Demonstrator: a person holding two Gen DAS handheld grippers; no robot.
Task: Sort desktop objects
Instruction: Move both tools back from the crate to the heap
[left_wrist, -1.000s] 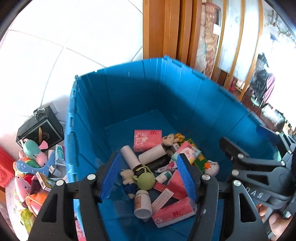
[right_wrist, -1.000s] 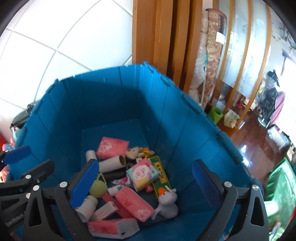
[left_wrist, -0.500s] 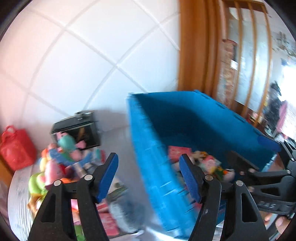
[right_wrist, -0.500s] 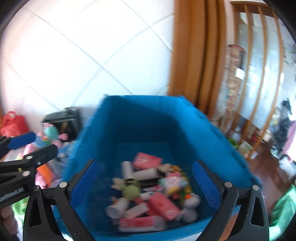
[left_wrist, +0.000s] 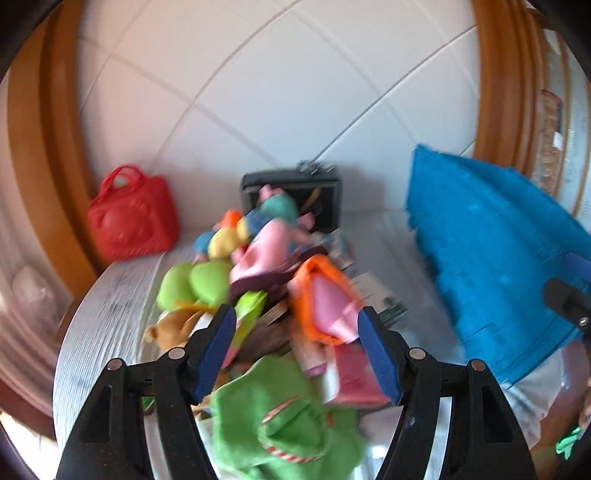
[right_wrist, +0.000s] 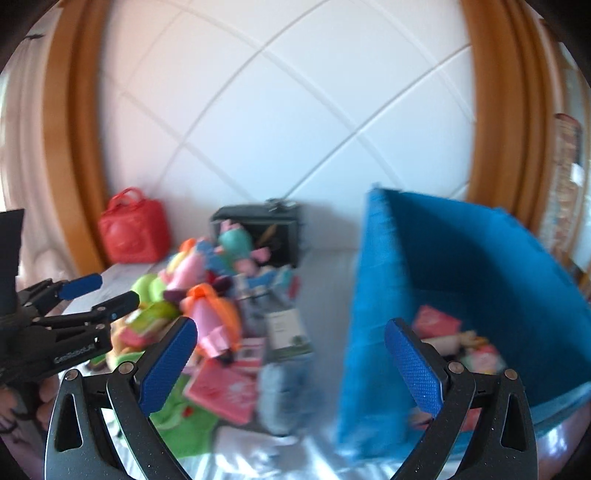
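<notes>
A round desk with a pale striped cover stands against a white tiled wall framed by wood trim. A toy pile fills its middle, with a red bag at the back left edge and a blue bin at the right. Left gripper and right gripper both gape wide, holding nothing.

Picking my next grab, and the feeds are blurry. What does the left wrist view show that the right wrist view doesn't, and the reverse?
Only the left wrist view: a brown plush at the pile's near-left edge.

Only the right wrist view: the inside of the blue bin, with pink packs already in it, and the open left gripper from the side.

Both: the toy pile, the red bag, the black box, and the bin to the right of the pile.
</notes>
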